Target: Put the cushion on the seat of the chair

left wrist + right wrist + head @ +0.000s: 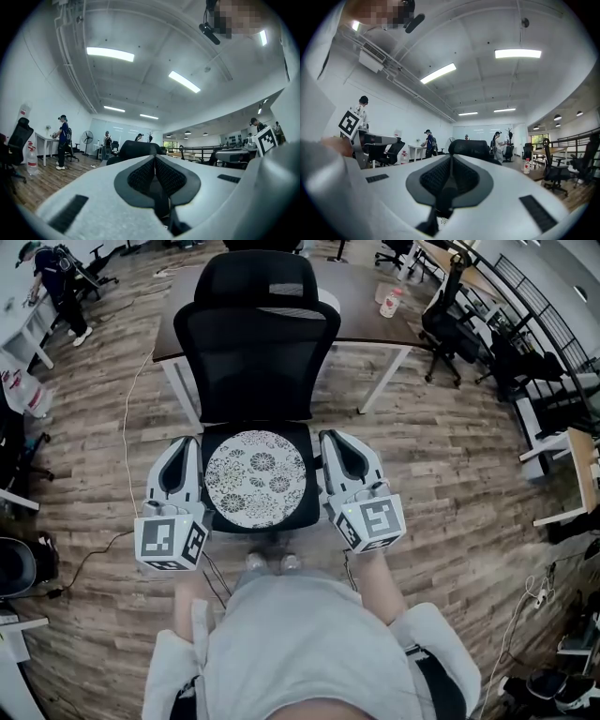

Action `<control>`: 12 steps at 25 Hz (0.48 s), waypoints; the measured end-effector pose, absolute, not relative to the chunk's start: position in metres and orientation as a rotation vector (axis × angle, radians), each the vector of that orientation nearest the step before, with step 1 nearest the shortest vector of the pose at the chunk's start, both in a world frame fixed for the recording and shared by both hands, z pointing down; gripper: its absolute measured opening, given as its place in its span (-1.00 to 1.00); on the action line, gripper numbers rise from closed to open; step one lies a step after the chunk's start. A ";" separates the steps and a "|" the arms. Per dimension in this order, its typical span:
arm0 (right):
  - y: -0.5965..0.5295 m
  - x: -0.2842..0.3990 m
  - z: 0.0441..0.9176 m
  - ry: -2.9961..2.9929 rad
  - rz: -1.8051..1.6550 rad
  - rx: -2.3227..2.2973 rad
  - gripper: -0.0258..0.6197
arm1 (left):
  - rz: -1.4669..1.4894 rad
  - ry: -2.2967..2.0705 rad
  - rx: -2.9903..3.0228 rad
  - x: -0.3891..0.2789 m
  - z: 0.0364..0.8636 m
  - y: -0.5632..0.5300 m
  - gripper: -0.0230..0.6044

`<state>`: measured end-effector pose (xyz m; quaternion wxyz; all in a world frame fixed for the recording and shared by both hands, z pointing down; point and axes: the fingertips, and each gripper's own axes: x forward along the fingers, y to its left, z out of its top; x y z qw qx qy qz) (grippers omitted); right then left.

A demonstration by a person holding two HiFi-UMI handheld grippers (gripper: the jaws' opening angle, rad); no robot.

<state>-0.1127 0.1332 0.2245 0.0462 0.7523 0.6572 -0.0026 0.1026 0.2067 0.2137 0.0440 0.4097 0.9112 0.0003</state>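
Note:
A round white cushion with a dark flower print [255,477] lies flat on the black seat [298,514] of an office chair, in front of its mesh backrest [255,362]. My left gripper [186,444] hangs beside the cushion's left edge and my right gripper [335,439] beside its right edge. Both point toward the backrest. In the left gripper view the jaws [154,158] are shut, pads together, with nothing between them. In the right gripper view the jaws [451,158] are likewise shut and empty. A sliver of the cushion's print [438,227] shows below them.
A brown desk [361,296] with white legs stands right behind the chair, a bottle [390,302] on it. More black chairs [448,320] and desks fill the right side. A cable [127,427] runs over the wood floor at left. A person [56,282] stands far left.

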 end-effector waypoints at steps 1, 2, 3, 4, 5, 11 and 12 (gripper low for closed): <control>0.133 -0.112 0.224 2.003 -0.005 2.293 -0.86 | -0.002 2.784 1.248 0.102 0.213 0.207 -0.89; 0.134 -0.112 0.224 2.000 -0.002 2.290 -0.86 | -0.004 2.782 1.244 0.101 0.212 0.207 -0.89; 0.134 -0.112 0.223 1.997 0.001 2.287 -0.86 | -0.005 2.780 1.241 0.100 0.211 0.207 -0.89; 0.134 -0.112 0.222 1.994 0.004 2.285 -0.86 | -0.005 2.778 1.237 0.099 0.211 0.207 -0.89; 0.135 -0.112 0.222 1.992 0.005 2.284 -0.86 | -0.004 2.777 1.233 0.098 0.210 0.207 -0.89; 0.139 -0.113 0.218 1.990 -0.003 2.278 -0.86 | 0.003 2.773 1.215 0.096 0.207 0.211 -0.89; 0.139 -0.114 0.217 1.990 -0.005 2.276 -0.86 | 0.006 2.771 1.212 0.095 0.207 0.211 -0.89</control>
